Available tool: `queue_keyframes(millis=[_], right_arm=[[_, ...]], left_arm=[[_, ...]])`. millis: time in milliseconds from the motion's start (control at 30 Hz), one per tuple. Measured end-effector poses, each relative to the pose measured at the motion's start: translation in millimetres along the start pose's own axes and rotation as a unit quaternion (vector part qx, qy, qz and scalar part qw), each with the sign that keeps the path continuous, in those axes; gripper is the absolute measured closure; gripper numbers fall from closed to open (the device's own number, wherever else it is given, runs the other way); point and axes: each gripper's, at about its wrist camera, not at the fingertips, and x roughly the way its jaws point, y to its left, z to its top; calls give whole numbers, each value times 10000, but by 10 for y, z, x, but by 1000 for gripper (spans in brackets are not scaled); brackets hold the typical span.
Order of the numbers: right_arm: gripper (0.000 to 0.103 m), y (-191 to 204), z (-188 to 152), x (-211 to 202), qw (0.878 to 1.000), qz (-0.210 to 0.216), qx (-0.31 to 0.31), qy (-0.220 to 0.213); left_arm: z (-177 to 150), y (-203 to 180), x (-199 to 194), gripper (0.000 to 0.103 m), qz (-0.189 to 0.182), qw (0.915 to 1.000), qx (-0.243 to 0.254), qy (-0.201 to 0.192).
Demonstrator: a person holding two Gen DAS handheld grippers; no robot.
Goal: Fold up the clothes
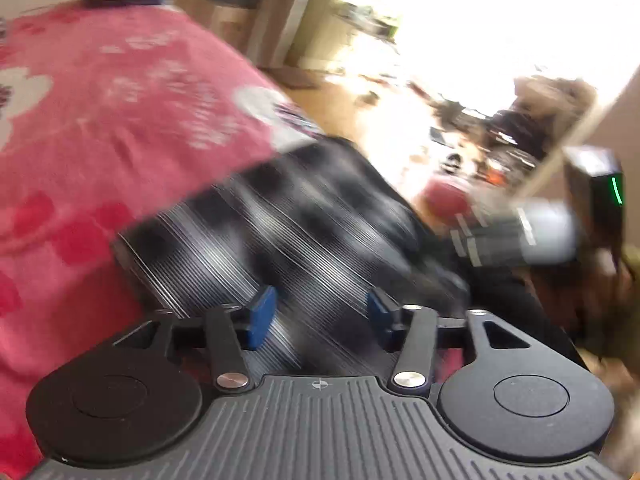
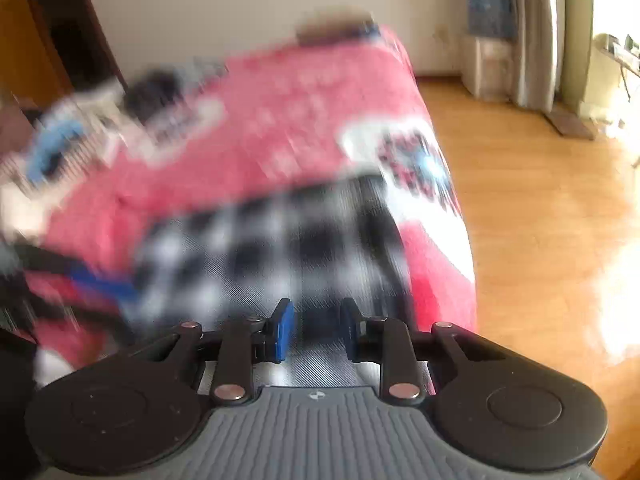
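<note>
A black-and-white checked garment (image 1: 280,216) lies on the near corner of a bed under a pink flowered blanket (image 1: 120,120). My left gripper (image 1: 322,318) hovers over the garment, blue pads wide apart and not pressing on the cloth. In the right wrist view the same garment (image 2: 280,240) stretches away from my right gripper (image 2: 316,330), whose pads stand close together with a dark fold of the cloth between them. Both views are blurred. The other gripper shows as a grey smear (image 1: 520,236) at the right of the left wrist view.
The pink blanket (image 2: 280,120) covers the whole bed. A blurred heap of other clothes (image 2: 60,140) lies at its far left. Wooden floor (image 2: 540,200) runs along the bed's right side, with a curtain and small cabinet (image 2: 488,68) by the far wall.
</note>
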Motion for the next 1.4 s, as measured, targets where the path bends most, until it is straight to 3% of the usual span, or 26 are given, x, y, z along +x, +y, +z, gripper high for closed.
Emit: queue_keyframes(millis=[67,167,300,400,500,600,833,1000,1200,1267,1333,1400], right_arm=[[76,-66,-127,78,9994,-161,96,302],[76,-174,-33,-46,9990,-126,284,322],[76,-207,425,-86,9987,-179,202,-422],[76,-153,741,134,9960,-76,142,-878],[76,-108,835,470,9955,-20,86,-945],[76,-155,720,896,9988,-347,-46,-337],[76,-183,884,694,9959,-165,311,-831],[76,-250,797,1062,9967,-243,442,-629],[76,-74,758,484,9963,-43,249,-825],[76,-24,660,518,9981,25,61,-608],[76,-13,522,753,9999,-39,-71,-113],[76,31,510,675,9997,-115,-145,-135]], left_arm=[[105,13,135,50,422,9989,-167,65],[193,-11,265,50,931,9954,-204,88],[269,-2,398,49,1248,9899,-573,356],[284,-24,425,49,1445,9864,-643,437],[269,-9,458,48,1499,9846,-730,518],[260,5,456,47,1488,9844,-767,546],[237,-15,476,43,1471,9855,-633,556],[235,-61,482,42,1592,9842,-518,576],[254,-91,523,38,1743,9812,-484,674],[267,-112,547,37,1801,9799,-474,719],[272,-139,567,36,1872,9783,-430,772],[272,-168,574,35,1949,9769,-381,794]])
